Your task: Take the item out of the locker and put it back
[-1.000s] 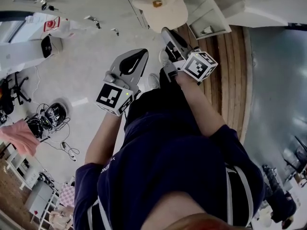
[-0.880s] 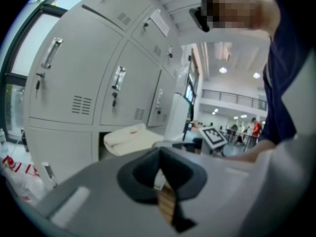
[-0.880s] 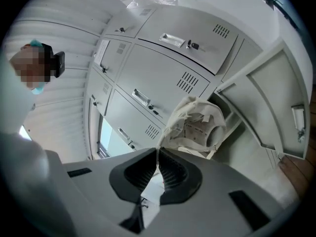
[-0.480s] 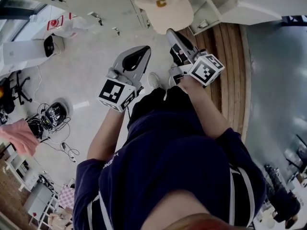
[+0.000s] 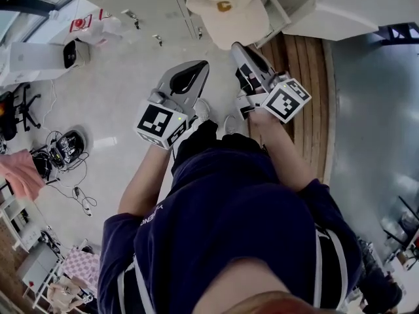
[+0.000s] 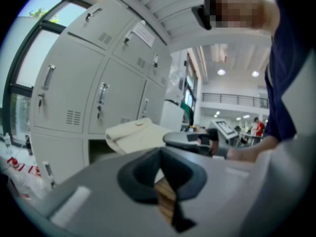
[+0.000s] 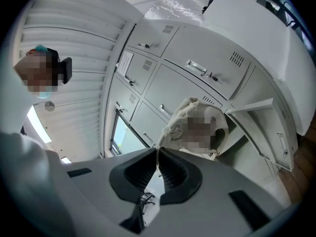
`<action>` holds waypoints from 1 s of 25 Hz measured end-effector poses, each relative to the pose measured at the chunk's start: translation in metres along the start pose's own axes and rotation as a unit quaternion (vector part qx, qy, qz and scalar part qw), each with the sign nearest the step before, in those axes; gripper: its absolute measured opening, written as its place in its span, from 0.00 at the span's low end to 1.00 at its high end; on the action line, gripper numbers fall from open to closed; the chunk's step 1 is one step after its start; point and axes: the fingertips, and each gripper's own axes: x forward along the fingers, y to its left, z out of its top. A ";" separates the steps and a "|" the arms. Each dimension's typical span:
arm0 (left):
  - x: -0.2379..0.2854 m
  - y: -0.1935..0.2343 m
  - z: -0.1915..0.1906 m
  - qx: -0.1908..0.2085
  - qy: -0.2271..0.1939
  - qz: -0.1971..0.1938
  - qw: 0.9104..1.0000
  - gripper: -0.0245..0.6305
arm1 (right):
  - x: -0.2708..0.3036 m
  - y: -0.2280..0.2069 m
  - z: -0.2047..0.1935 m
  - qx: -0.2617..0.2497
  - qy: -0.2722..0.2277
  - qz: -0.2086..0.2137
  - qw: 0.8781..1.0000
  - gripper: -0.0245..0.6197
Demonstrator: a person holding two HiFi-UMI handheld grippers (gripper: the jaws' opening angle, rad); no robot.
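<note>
A cream cap (image 5: 228, 12) hangs in front of the white lockers (image 5: 157, 5), with my right gripper (image 5: 236, 47) shut on its edge. In the right gripper view the cap (image 7: 197, 127) hangs just past the closed jaws of that gripper (image 7: 158, 151), beside an open locker door (image 7: 264, 127). My left gripper (image 5: 200, 67) is held beside the right one, shut and holding nothing. The left gripper view shows its own closed gripper tips (image 6: 160, 157), the cap (image 6: 134, 135) in front of a dark open compartment (image 6: 98, 152), and the right gripper (image 6: 197, 142).
An open white locker door (image 5: 337, 8) stands at the top right. A wooden floor strip (image 5: 314, 103) runs under the right arm. Cables and gear (image 5: 65, 150), a pink cloth (image 5: 18, 175) and a white bag (image 5: 95, 26) lie to the left.
Both grippers and the cap have shifted slightly rightward and toward the lockers as the person moved forward. The right gripper's hold on the cap is unchanged.
</note>
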 end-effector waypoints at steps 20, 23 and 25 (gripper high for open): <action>-0.007 -0.085 0.015 0.022 -0.020 0.046 0.999 0.04 | -0.076 0.047 0.036 -0.002 -0.001 0.082 0.997 0.07; -0.013 -0.083 0.019 0.023 -0.021 0.047 0.998 0.04 | -0.076 0.052 0.035 -0.001 -0.001 0.082 0.997 0.07; -0.016 -0.085 0.021 0.024 -0.022 0.047 0.998 0.04 | -0.080 0.056 0.035 0.000 -0.002 0.080 0.997 0.07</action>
